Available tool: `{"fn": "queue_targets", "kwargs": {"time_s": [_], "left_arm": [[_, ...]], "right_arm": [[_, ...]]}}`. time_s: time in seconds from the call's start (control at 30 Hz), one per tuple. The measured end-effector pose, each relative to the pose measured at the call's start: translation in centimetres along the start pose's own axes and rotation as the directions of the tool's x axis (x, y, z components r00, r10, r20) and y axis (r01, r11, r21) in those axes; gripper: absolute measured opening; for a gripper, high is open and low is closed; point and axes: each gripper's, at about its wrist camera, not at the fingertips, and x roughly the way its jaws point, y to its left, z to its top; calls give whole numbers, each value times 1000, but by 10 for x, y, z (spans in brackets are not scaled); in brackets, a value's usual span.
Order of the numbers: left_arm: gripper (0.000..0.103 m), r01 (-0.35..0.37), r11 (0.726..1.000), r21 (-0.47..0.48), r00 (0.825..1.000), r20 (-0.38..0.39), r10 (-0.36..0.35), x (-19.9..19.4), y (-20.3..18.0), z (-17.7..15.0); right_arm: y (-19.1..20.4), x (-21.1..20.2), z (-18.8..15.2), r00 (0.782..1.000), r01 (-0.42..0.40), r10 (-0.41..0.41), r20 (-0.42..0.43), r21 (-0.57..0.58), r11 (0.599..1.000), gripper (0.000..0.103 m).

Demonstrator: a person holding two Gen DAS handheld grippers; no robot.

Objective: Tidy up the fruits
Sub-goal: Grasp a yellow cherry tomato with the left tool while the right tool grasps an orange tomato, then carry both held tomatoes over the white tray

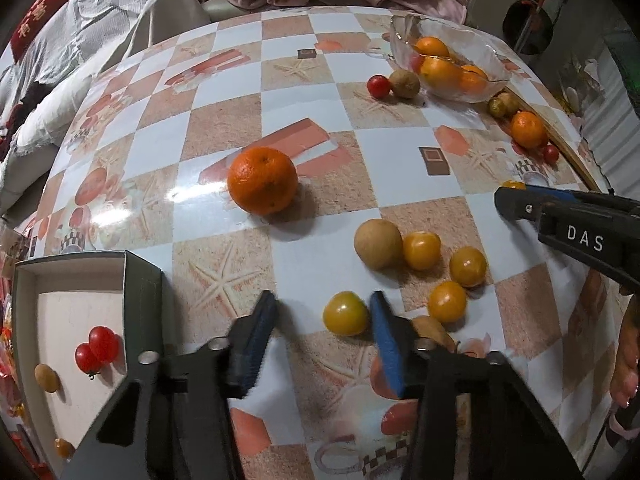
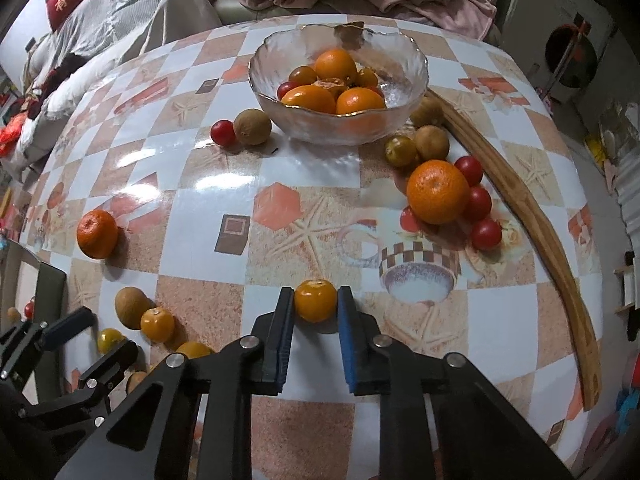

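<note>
My right gripper [image 2: 315, 304] is shut on a small yellow-orange tomato [image 2: 315, 300] just above the table; it also shows in the left wrist view [image 1: 516, 196]. My left gripper [image 1: 324, 308] is open, its jaws around a yellow tomato [image 1: 346, 313] on the table without touching it. A glass bowl [image 2: 276, 56] at the back holds tangerines and small tomatoes. A box [image 1: 142, 280] at the left holds two red tomatoes [image 1: 98, 348] and a small brown fruit [image 1: 47, 377]. A tangerine [image 1: 263, 180] lies mid-table.
Yellow tomatoes [image 1: 421, 250] and a brown longan [image 1: 378, 243] lie in front of my left gripper. A tangerine [image 2: 437, 191] with red tomatoes [image 2: 485, 233] sits right of the bowl, by a curved wooden stick [image 2: 532, 216]. A sofa with clothes is behind the table.
</note>
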Motion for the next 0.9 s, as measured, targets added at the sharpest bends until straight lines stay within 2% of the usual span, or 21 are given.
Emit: {"fn": "queue_targets", "kwargs": {"time_s": [0.03, 0.1, 0.3, 0.53, 0.9], "left_arm": [[31, 17, 1000, 6, 1000, 4, -17, -1, -1, 0], [23, 40, 999, 17, 999, 5, -40, -1, -4, 1], [23, 72, 997, -2, 997, 6, -72, -9, -1, 2], [23, 91, 995, -26, 995, 38, -90, -36, 13, -3], [23, 87, 993, -82, 994, 76, -80, -76, 55, -24]], "right_arm": [[0, -1, -2, 1000, -3, 3, -1, 4, 1000, 23], [0, -2, -5, 1000, -5, 5, -2, 5, 1000, 23], [-2, -10, -13, 999, -33, 34, -10, 39, 999, 22], [3, -28, -25, 999, -52, 52, -11, 38, 998, 22], [39, -55, -33, 995, -102, 102, -1, -11, 995, 22]]}}
